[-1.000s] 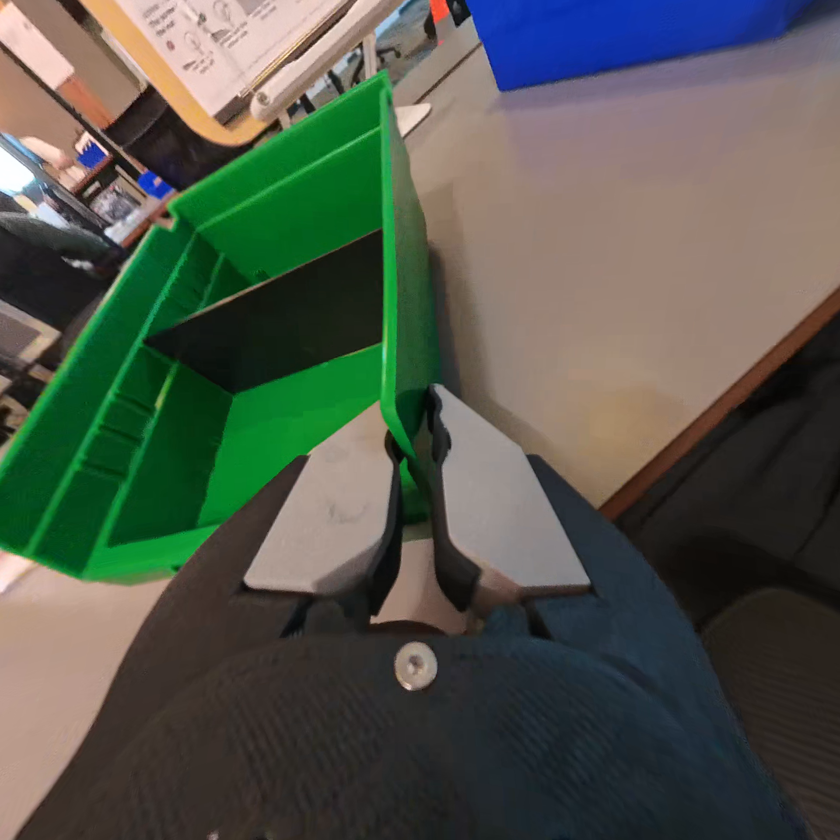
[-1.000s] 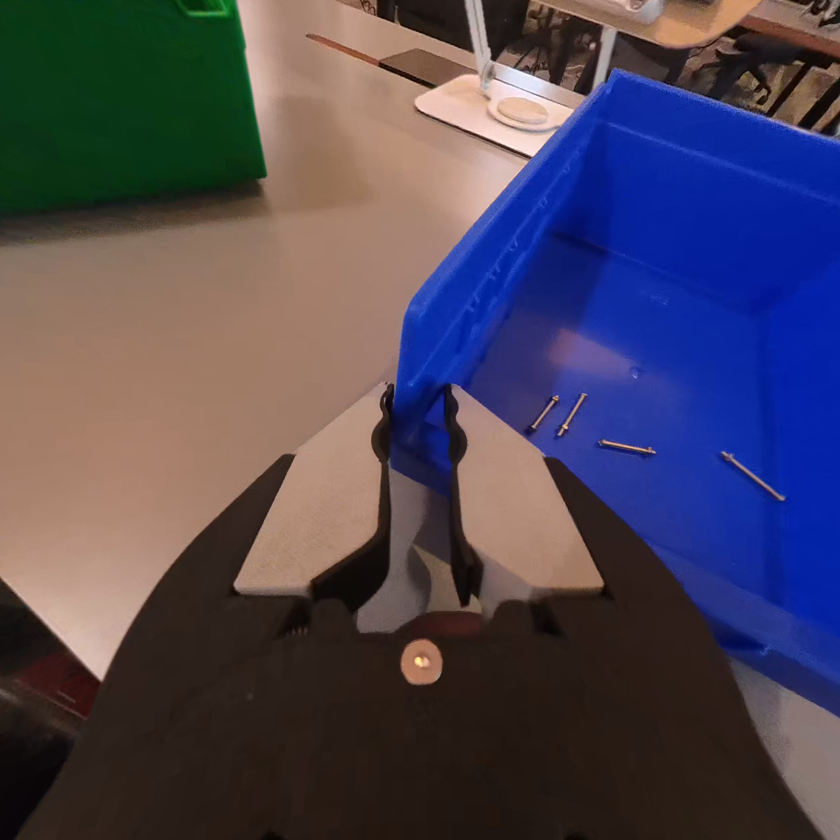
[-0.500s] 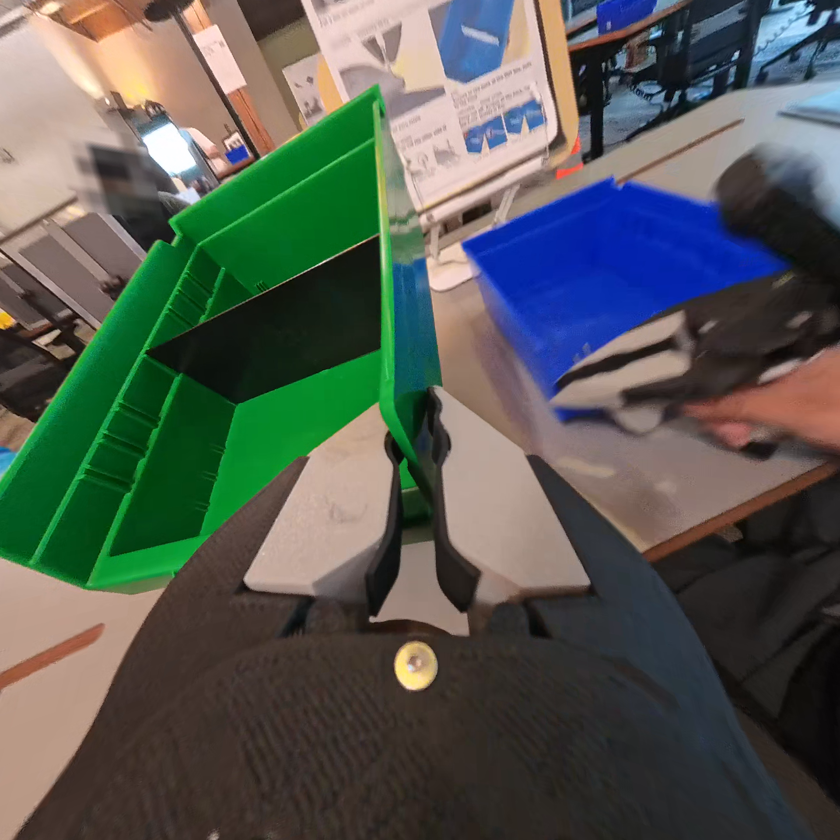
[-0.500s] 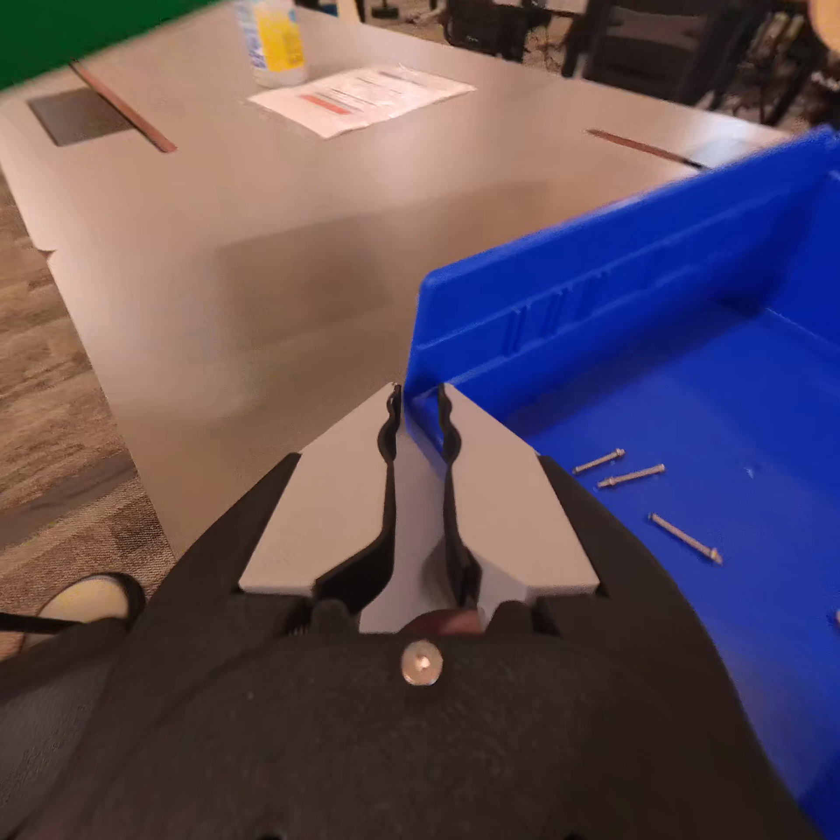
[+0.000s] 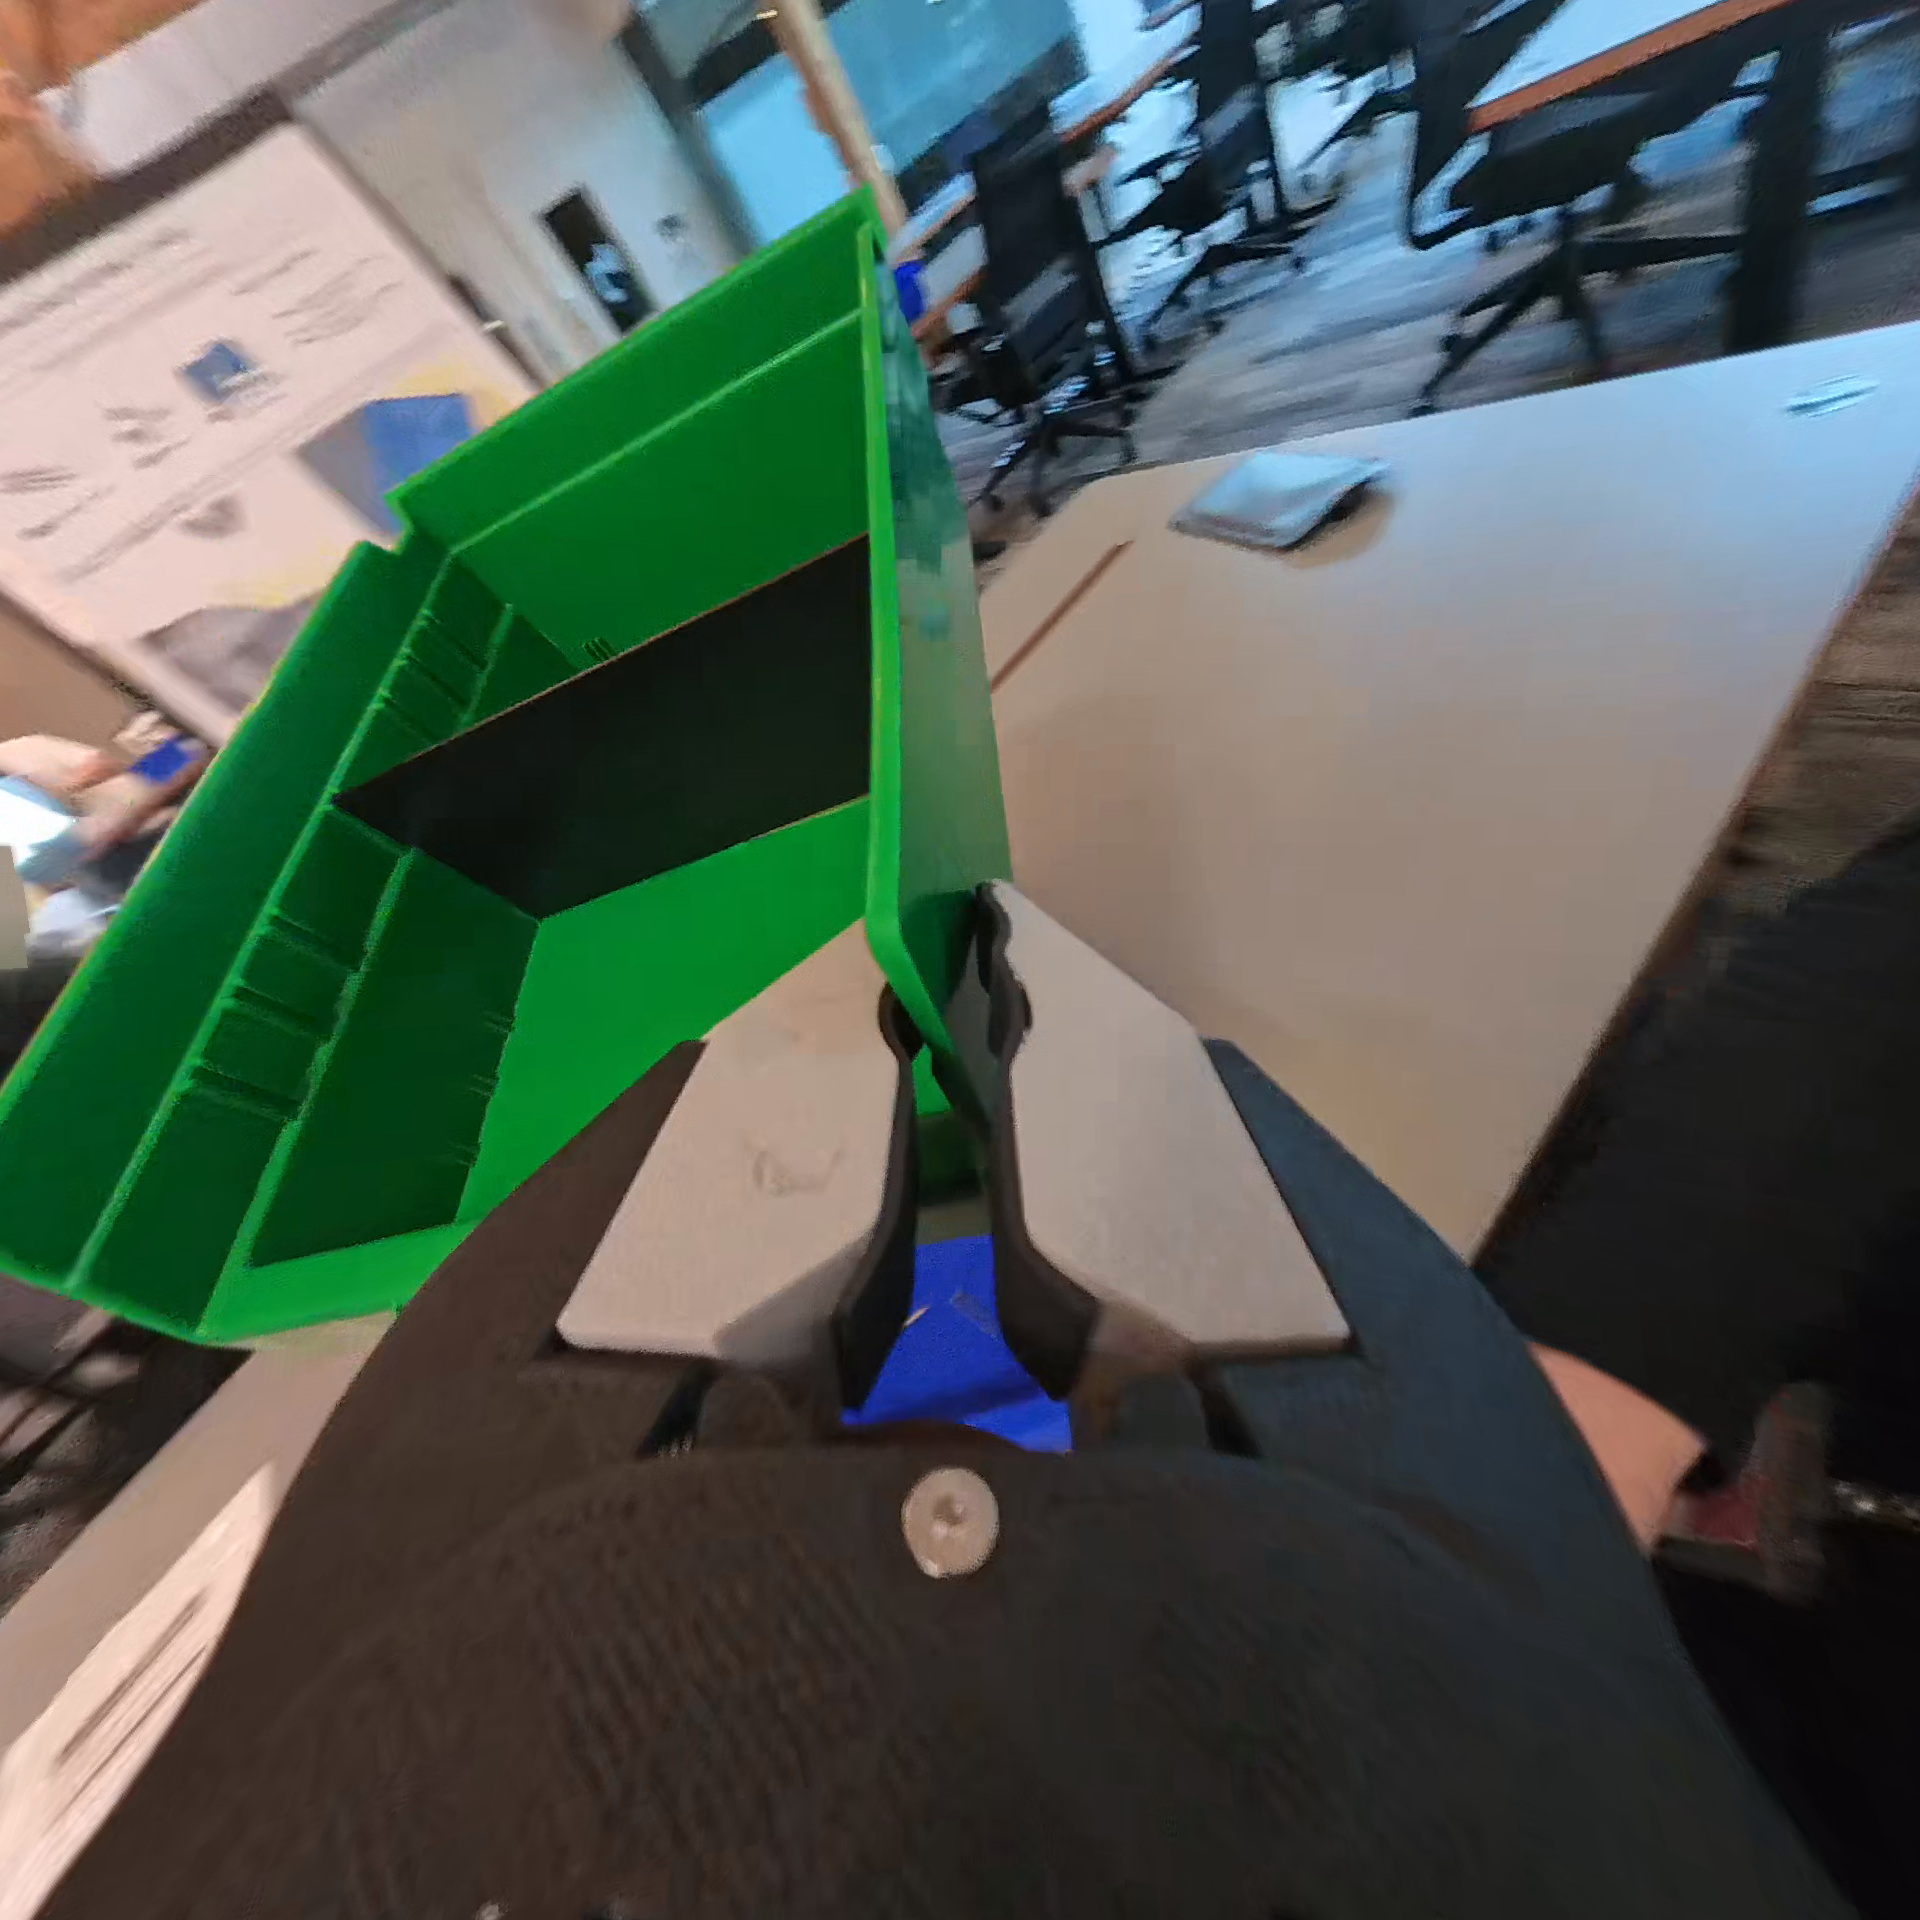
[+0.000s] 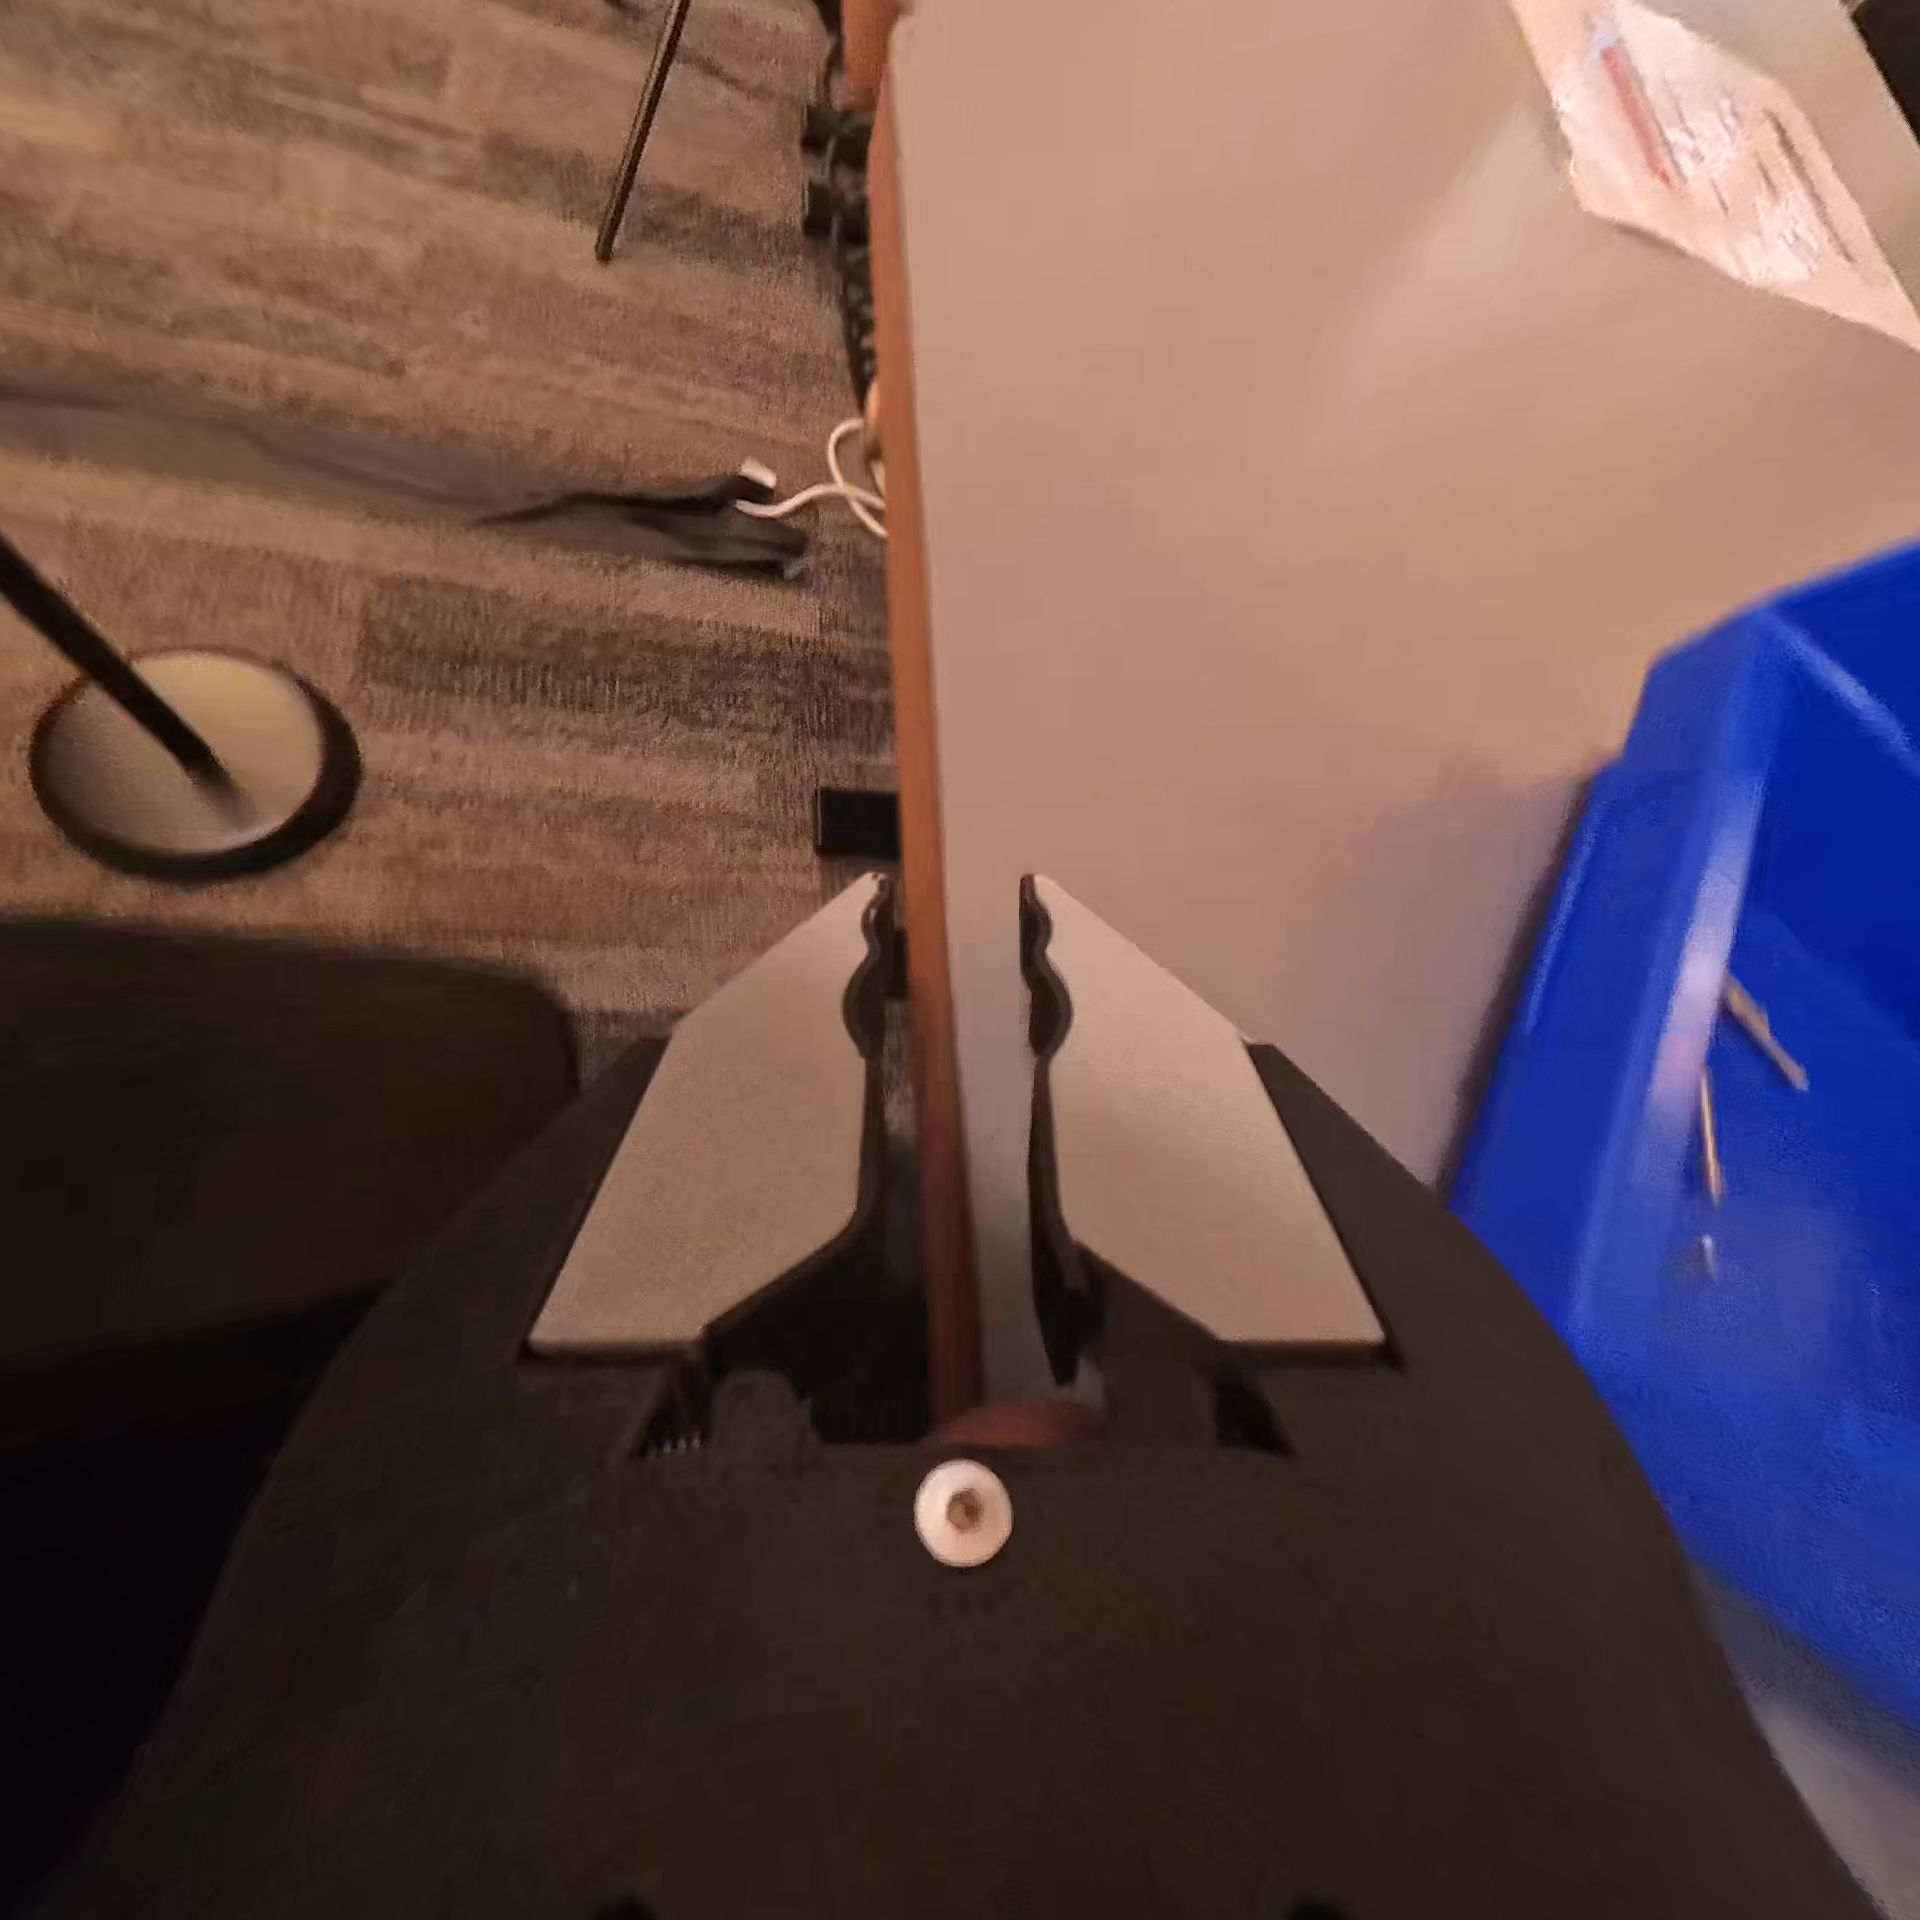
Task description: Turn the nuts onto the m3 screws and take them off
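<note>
Holding the green bin (image 5: 665,831) up off the table (image 5: 1403,790), we have our left gripper (image 5: 951,997) pinching the near corner of its right wall, jaws pressed against the plastic. A black divider (image 5: 644,769) crosses the bin; we see no nuts in the parts that show. Our right gripper (image 6: 954,935) is empty, its jaws a little apart, and the brown table edge (image 6: 925,727) runs straight between them, away from us.

Just to the right of that gripper sits the blue bin (image 6: 1714,1247), and the screws (image 6: 1761,1044) lie in it, blurred, their long axes pointing roughly away from us. So the screws are to the right of the right jaws, and the right hand is clearly the nearer one; we judge it must swing right and dip over the bin wall to reach one. Farther off, papers (image 6: 1714,156) lie on the table.
</note>
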`<control>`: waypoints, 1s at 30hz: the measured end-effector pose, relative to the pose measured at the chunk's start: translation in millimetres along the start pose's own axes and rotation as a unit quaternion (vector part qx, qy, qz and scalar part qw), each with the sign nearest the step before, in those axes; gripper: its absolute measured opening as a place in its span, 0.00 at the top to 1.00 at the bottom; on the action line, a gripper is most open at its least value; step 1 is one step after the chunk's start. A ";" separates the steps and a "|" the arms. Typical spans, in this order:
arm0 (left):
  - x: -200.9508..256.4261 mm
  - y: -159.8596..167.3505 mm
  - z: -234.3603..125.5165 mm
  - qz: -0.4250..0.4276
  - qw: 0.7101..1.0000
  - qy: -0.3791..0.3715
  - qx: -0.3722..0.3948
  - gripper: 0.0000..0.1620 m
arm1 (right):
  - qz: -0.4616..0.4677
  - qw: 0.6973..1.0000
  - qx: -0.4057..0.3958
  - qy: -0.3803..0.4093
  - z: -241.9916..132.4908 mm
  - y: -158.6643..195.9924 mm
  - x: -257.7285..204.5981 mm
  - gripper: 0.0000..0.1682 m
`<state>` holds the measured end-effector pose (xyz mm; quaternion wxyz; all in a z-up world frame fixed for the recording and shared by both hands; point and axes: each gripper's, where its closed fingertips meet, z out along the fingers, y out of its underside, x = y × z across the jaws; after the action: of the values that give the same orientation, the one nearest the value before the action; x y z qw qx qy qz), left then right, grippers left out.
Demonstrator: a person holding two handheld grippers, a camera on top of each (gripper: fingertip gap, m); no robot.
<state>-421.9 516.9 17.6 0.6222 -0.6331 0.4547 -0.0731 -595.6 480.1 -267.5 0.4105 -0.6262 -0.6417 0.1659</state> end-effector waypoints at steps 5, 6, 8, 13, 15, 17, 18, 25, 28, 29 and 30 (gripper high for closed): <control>77.0 -8.2 72.2 -0.022 0.993 0.114 0.020 0.97 | 0.017 0.999 -0.015 0.032 -111.4 92.1 3.8 0.87; 93.4 -8.3 87.1 -0.025 0.991 0.131 0.020 0.97 | 0.024 0.998 -0.017 0.047 -138.3 109.5 10.3 0.85; 125.4 -9.0 115.6 -0.030 0.986 0.162 0.021 0.97 | 0.051 0.996 -0.022 0.073 -191.4 144.1 18.5 0.83; 196.7 3.1 190.2 -0.045 0.976 0.213 0.006 0.96 | 0.100 0.984 0.038 0.142 -304.4 199.8 19.6 0.86; 222.1 17.5 219.1 -0.059 0.973 0.223 -0.013 0.96 | 0.107 0.967 0.042 0.227 -344.5 220.8 36.5 0.87; 248.5 35.6 243.0 -0.075 0.967 0.243 -0.038 0.97 | 0.144 0.943 0.029 0.299 -377.1 244.2 54.7 0.86; 261.5 43.1 251.8 -0.083 0.963 0.252 -0.043 0.98 | 0.173 0.934 0.031 0.310 -386.9 252.5 59.2 0.84; 264.0 42.3 224.6 -0.080 0.965 0.246 -0.040 0.78 | 0.274 0.902 0.090 0.320 -391.3 256.8 77.0 0.81; 211.6 37.7 170.9 -0.097 0.969 0.225 -0.022 0.67 | 0.250 0.904 0.089 0.335 -375.8 239.0 86.0 0.79; 190.2 42.6 152.8 -0.103 0.971 0.212 -0.025 0.63 | 0.240 0.907 0.084 0.335 -367.4 232.8 89.3 0.78; 168.2 51.4 135.4 -0.110 0.974 0.195 -0.035 0.60 | 0.230 0.912 0.078 0.332 -357.8 226.9 92.6 0.78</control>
<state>-260.8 512.1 -135.0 0.4870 -0.6740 0.4974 -0.2475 -170.1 495.8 -185.4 0.5978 -0.7414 -0.2921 0.0877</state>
